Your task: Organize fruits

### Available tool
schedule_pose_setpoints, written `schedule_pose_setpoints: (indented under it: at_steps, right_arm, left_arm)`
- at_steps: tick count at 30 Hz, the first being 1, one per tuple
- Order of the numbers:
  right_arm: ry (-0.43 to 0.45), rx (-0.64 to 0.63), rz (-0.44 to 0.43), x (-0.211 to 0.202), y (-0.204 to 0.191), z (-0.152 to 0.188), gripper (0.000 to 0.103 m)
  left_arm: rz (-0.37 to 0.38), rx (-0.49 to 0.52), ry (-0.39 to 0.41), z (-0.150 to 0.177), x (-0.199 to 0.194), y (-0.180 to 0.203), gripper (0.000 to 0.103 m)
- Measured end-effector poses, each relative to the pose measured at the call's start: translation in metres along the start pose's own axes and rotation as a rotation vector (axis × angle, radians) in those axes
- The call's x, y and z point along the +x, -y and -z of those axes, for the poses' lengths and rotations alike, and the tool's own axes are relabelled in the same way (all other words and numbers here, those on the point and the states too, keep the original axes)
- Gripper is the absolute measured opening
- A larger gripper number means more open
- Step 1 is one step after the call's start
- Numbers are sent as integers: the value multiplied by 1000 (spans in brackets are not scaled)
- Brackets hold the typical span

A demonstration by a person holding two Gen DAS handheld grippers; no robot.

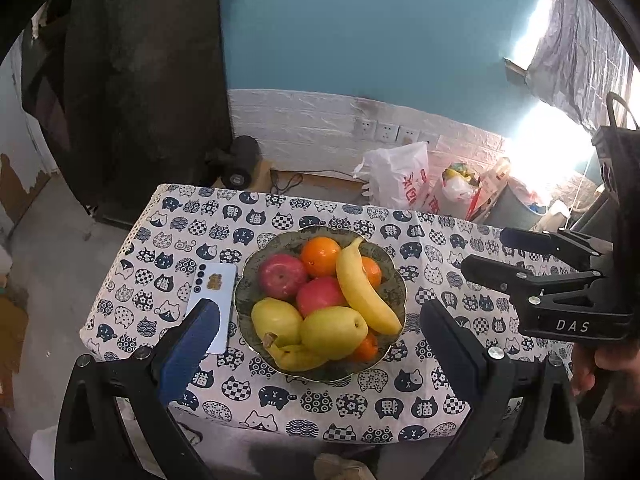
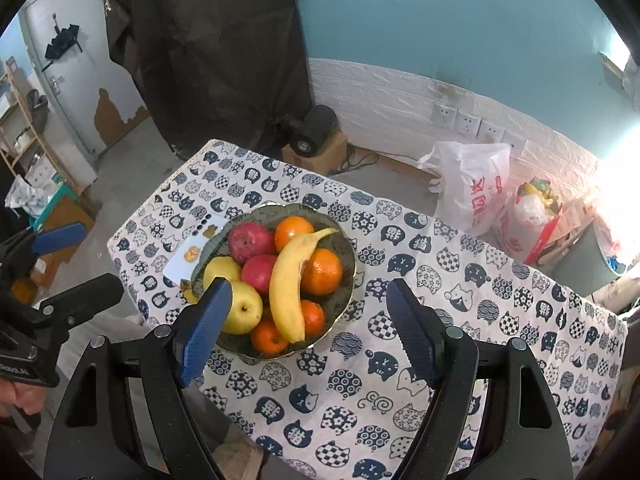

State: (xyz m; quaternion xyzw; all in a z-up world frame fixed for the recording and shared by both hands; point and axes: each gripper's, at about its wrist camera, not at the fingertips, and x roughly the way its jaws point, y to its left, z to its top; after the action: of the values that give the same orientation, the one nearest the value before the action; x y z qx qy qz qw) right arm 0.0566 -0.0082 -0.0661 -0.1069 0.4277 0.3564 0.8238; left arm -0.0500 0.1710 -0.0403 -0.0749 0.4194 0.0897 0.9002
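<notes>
I see the fruit bowl (image 1: 320, 370) on the bench (image 2: 440, 360), piled with a long banana (image 1: 364, 290), apples (image 1: 282, 276), pears (image 1: 333, 332) and oranges (image 1: 320, 256), and a phone (image 1: 216, 296) just left of the bowl. My left gripper (image 1: 320, 332) and right gripper (image 2: 310, 324) hover near the bowl, fingers wide apart, holding nothing.
</notes>
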Motion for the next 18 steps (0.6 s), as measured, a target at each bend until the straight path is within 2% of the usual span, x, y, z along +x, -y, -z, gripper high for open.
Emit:
schedule_pose_setpoints:
  at_steps: [18]
  right_arm:
    - [-4,12,6,-4,8,2,79]
  left_arm:
    - [-19,12,-14,-2,4,6,101]
